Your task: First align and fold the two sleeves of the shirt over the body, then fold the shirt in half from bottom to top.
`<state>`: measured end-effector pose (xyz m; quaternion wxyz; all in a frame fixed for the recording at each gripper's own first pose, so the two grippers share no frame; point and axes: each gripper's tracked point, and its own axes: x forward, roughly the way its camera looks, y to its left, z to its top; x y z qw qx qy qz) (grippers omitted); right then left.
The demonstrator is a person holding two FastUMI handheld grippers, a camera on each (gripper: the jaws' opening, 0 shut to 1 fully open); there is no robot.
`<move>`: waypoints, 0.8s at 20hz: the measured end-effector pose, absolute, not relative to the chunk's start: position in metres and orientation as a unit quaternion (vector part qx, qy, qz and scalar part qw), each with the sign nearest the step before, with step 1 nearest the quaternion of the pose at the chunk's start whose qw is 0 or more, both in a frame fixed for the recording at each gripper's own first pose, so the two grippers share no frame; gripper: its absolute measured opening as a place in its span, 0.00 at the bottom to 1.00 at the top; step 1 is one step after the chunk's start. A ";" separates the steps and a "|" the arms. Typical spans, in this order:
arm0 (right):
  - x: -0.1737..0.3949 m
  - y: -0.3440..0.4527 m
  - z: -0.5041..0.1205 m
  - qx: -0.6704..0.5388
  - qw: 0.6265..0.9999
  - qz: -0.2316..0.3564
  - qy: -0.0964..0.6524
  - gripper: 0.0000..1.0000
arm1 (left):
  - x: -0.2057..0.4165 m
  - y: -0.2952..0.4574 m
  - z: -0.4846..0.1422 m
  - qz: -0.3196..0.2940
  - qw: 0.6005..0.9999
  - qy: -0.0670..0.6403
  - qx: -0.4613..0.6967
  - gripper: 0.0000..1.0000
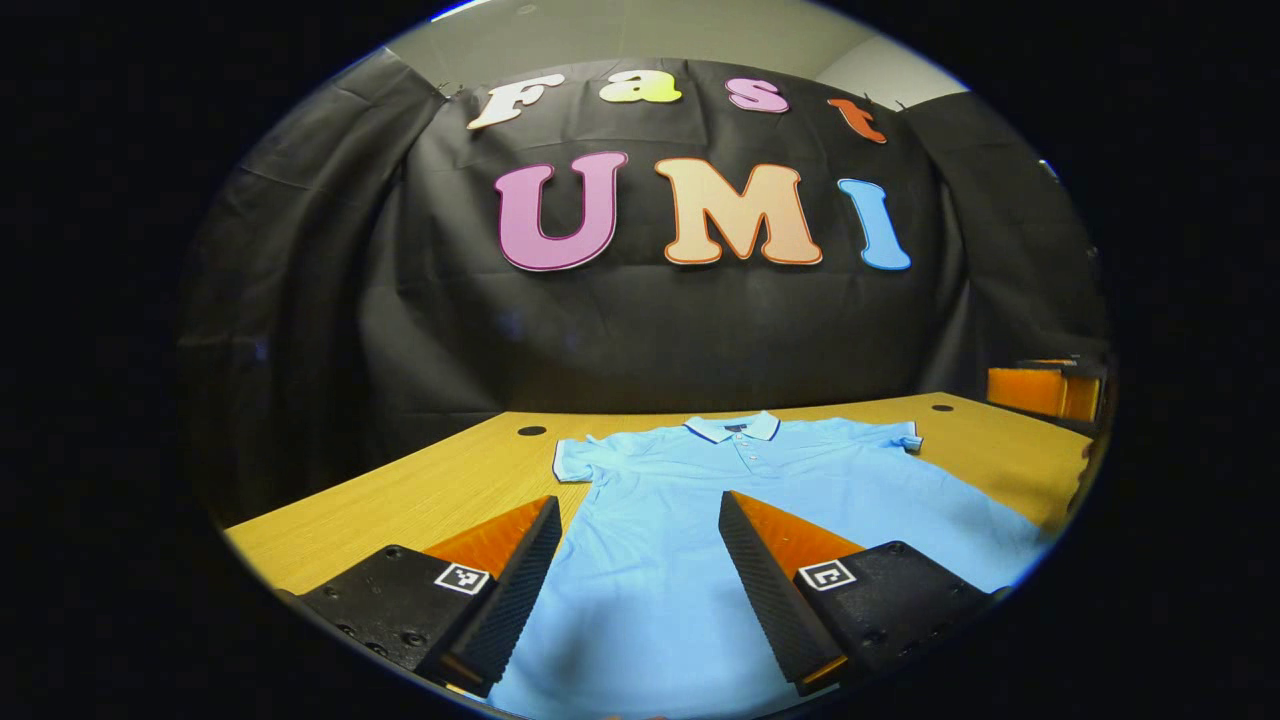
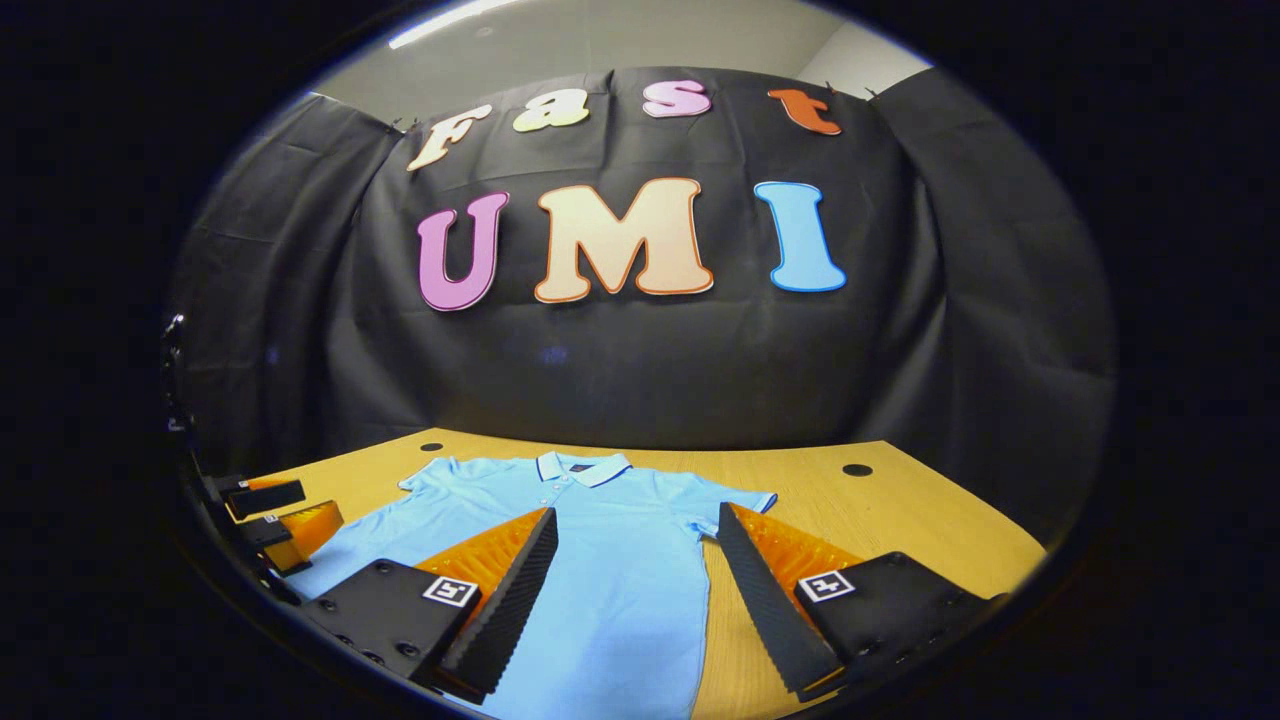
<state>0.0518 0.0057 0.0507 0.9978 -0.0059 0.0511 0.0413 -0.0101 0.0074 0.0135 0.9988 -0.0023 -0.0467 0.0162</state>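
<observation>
A light blue polo shirt [image 1: 740, 500] lies flat and face up on the wooden table [image 1: 420, 490], collar toward the wall, both short sleeves spread out. My left gripper [image 1: 640, 510] hovers open above the shirt's left half, nothing between its fingers. In the right gripper view the same shirt [image 2: 600, 540] spreads below my right gripper [image 2: 635, 525], which is open over the shirt's right side, near the right sleeve [image 2: 740, 505]. The left gripper [image 2: 265, 515] shows at the far left edge of that view.
The table has round cable holes [image 1: 532, 431] [image 2: 857, 469] near its back corners. Black cloth closes off the back and sides. The right gripper's body [image 1: 1045, 388] shows at the right edge of the left gripper view. Bare wood [image 2: 900, 520] lies right of the shirt.
</observation>
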 end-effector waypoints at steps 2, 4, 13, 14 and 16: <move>0.076 -0.004 0.058 -0.003 0.997 0.036 0.066 1.00 | -0.010 0.006 0.013 0.011 0.999 -0.045 -0.001 0.96; 0.105 -0.011 0.064 0.020 0.996 0.040 0.076 1.00 | -0.009 0.004 0.013 0.006 0.999 -0.044 -0.001 0.96; 0.240 -0.085 0.019 -0.003 0.982 -0.033 0.184 1.00 | -0.008 0.005 0.013 0.007 0.999 -0.043 -0.001 0.96; 0.248 -0.087 0.010 0.003 0.979 -0.033 0.200 0.99 | -0.008 0.004 0.013 0.006 0.999 -0.044 -0.001 0.96; 0.263 -0.094 -0.012 -0.003 0.974 -0.036 0.222 0.99 | -0.009 0.005 0.014 0.006 0.999 -0.045 -0.002 0.96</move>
